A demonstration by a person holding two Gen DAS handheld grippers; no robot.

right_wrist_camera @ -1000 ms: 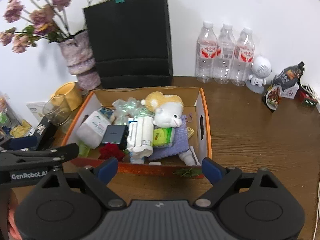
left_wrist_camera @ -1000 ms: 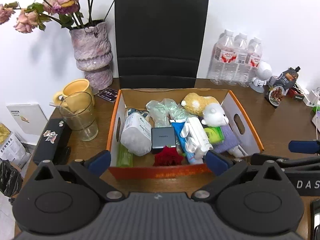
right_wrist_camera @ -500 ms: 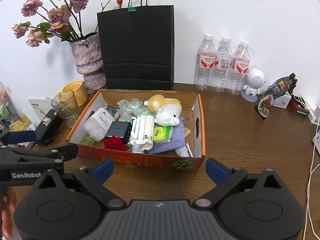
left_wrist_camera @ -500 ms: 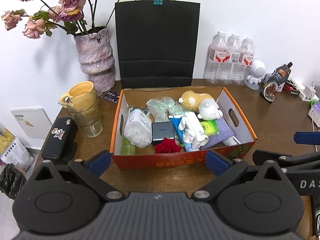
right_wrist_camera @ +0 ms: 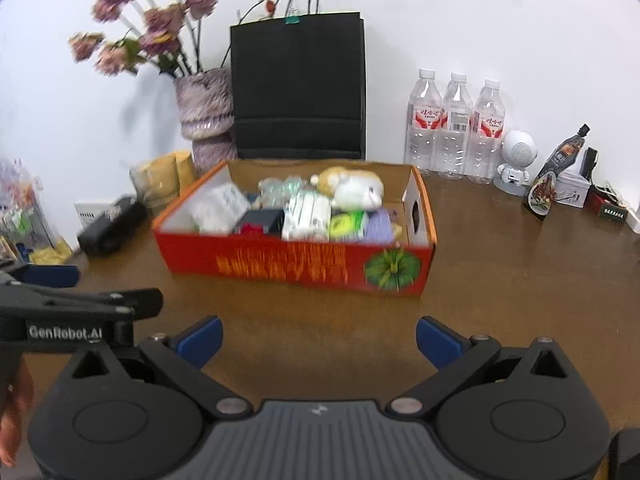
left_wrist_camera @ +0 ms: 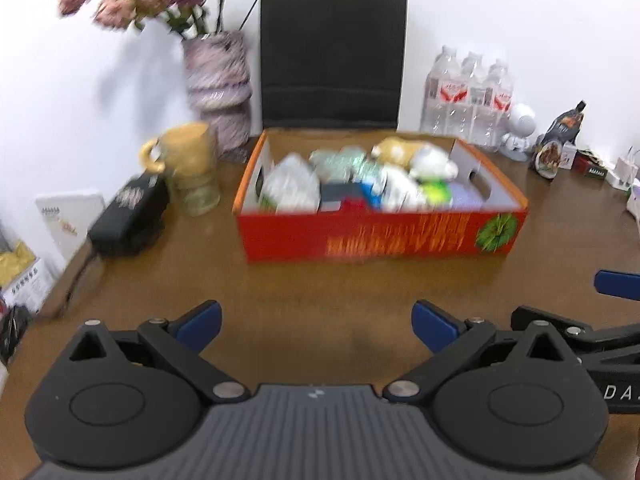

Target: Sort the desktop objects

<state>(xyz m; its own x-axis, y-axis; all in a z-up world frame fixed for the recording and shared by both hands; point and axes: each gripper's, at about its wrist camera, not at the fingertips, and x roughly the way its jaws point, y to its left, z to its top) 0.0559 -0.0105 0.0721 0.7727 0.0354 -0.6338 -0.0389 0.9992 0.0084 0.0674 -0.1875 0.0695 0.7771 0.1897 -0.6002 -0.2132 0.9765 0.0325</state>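
Observation:
An orange cardboard box [left_wrist_camera: 380, 236] [right_wrist_camera: 296, 266] sits mid-table, packed with small items: a white and yellow plush toy [right_wrist_camera: 356, 190], a white bottle [left_wrist_camera: 292, 190], a dark box [right_wrist_camera: 260, 220], a green packet [right_wrist_camera: 346, 224]. My left gripper [left_wrist_camera: 316, 320] hovers open over bare wood in front of the box, holding nothing. My right gripper [right_wrist_camera: 318, 338] is also open and empty, likewise short of the box front. Each gripper shows at the edge of the other's view. Both views are motion-blurred.
Behind the box stand a black paper bag [right_wrist_camera: 298, 88] and a vase of dried roses [right_wrist_camera: 204, 116]. A yellow mug and glass [left_wrist_camera: 192, 168] and a black case [left_wrist_camera: 128, 216] lie left. Three water bottles [right_wrist_camera: 456, 128], a white robot figure [right_wrist_camera: 516, 162] and small packets are on the right.
Both grippers have pulled back and away from the box, which now looks smaller and farther, with its printed front face in full view. Both stayed open.

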